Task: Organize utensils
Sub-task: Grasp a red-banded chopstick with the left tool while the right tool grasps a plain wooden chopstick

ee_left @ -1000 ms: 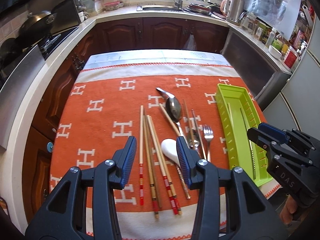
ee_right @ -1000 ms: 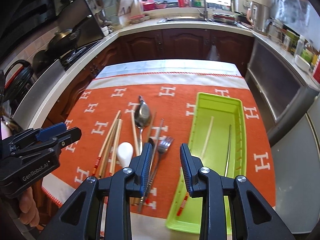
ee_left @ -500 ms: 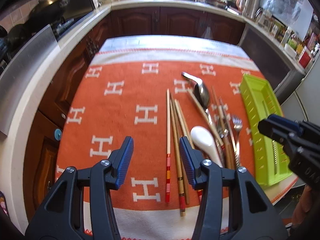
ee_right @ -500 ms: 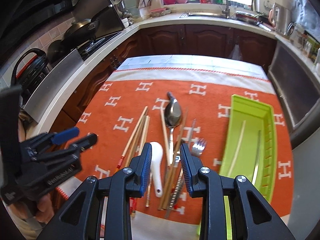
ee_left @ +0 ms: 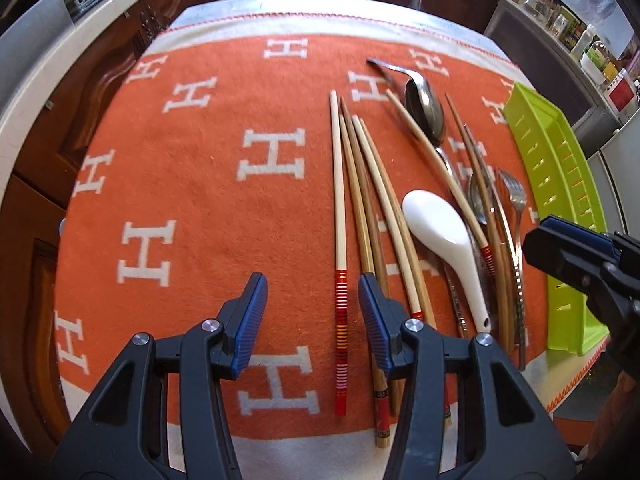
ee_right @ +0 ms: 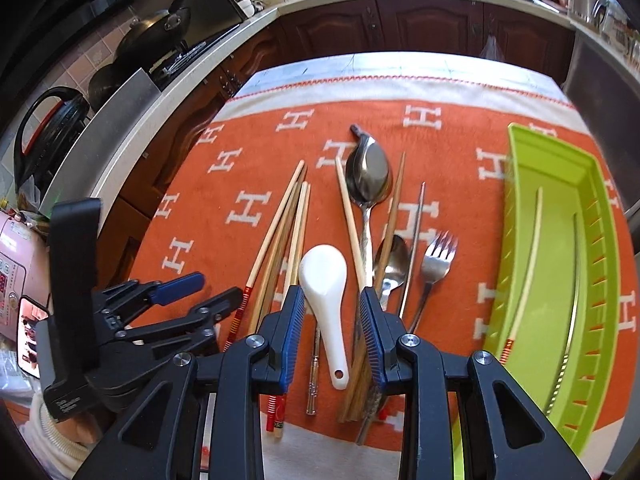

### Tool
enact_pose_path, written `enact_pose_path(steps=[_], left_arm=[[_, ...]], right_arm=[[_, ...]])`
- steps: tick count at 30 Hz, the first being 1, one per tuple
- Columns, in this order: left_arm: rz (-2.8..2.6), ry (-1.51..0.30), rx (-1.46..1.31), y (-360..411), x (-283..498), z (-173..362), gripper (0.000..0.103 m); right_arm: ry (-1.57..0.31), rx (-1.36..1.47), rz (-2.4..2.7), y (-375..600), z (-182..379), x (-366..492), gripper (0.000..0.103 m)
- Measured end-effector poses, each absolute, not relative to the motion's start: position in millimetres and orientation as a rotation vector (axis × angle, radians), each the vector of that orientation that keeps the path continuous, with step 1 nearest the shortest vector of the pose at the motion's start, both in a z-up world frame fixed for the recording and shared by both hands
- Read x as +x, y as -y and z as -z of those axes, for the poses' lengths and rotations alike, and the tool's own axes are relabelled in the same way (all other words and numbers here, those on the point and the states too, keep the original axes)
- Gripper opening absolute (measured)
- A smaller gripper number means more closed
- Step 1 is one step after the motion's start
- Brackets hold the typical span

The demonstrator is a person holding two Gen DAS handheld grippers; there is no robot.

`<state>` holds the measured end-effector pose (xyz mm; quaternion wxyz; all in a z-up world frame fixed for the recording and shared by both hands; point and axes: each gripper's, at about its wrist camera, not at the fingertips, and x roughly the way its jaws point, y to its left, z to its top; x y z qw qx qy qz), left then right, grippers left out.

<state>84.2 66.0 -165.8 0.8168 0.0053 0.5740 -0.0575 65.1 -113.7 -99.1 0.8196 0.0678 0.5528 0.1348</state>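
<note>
Two handheld grippers hung over loose utensils on an orange blanket. The left gripper, fingers spread and just widened with nothing pinched, straddled a red-banded chopstick. The right gripper, fingers apart and gripping nothing, framed a white ceramic spoon. This looked like the reach before a pick-up; next, each would need to lower and close on one piece, avoiding the neighbouring chopsticks. A green tray, at the right, already held one pale chopstick and one metal chopstick. A fork and steel spoons lay outside it.
</note>
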Motion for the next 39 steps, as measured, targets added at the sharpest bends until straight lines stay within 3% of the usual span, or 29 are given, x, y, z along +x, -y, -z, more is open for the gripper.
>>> enact_pose_path(steps=[11,13,14,15,23,28,39], left_arm=[[0.096,-1.193,0.052,-60.9,96.2,177.3,0.043],[0.088,-1.173,0.05,-62.1,98.8,176.6,0.03],[0.089,-1.164,0.053,-62.8,99.9,175.6,0.009],[0.099,-1.165,0.049,-63.6,101.7,175.5,0.004],[0.098,-1.16,-0.022,-83.6,94.3,170.9,0.003],[0.095,-1.137,-0.061,-100.1,84.8,161.3,0.003],[0.101,-1.112,-0.128,-124.8,72.7,149.0,0.003]], right_arm=[[-1.225,0.167,-0.321,102.8,120.4,68.0,0.029],[-1.23,0.172,-0.33,101.1,123.1,67.7,0.029],[-1.233,0.176,-0.336,99.8,124.7,68.0,0.029],[-1.236,0.18,-0.343,98.3,125.8,68.2,0.029],[-1.235,0.209,-0.423,76.4,133.6,71.4,0.026],[-1.277,0.21,-0.468,52.4,148.8,74.6,0.008],[-1.327,0.156,-0.363,34.2,167.1,79.3,0.005]])
